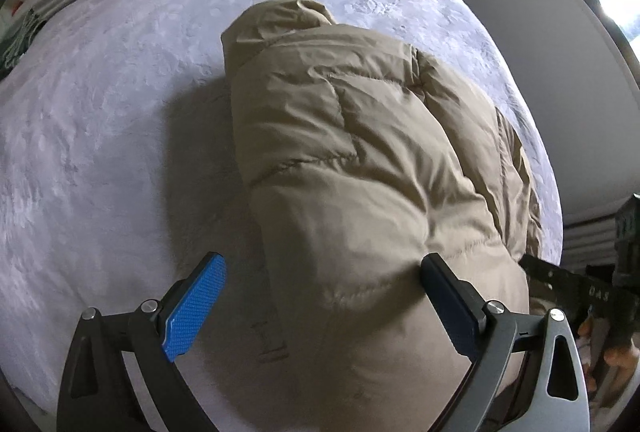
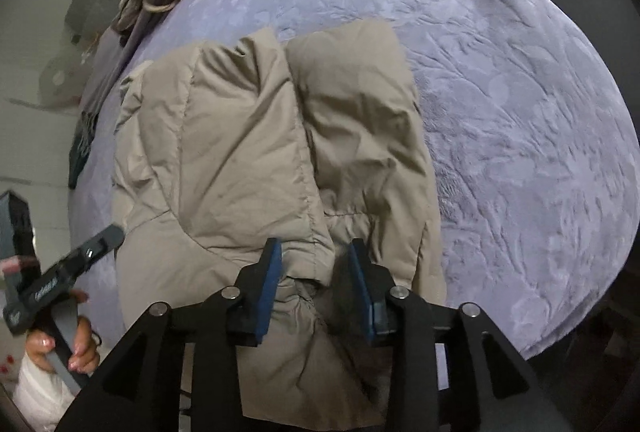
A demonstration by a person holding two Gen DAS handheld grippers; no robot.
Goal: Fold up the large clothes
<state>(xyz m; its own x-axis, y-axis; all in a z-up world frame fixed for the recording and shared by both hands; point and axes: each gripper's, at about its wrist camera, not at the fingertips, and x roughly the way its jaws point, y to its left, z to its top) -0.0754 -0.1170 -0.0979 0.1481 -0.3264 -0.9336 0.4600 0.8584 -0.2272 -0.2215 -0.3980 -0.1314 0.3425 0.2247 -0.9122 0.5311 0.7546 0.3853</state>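
- On the black body of the right gripper [image 1: 576, 286], seen at the right edge of the left wrist view, pale capital letters stand; "O A S" is all that reads, and the rest runs out of sight.
- On the dark handle of the left gripper [image 2: 52, 286], seen at the left edge of the right wrist view, there is a line of pale printing, too blurred to read.
- On the tan puffer jacket [image 1: 360, 159] near its lower hem are faint dark marks that may be characters; they cannot be read.
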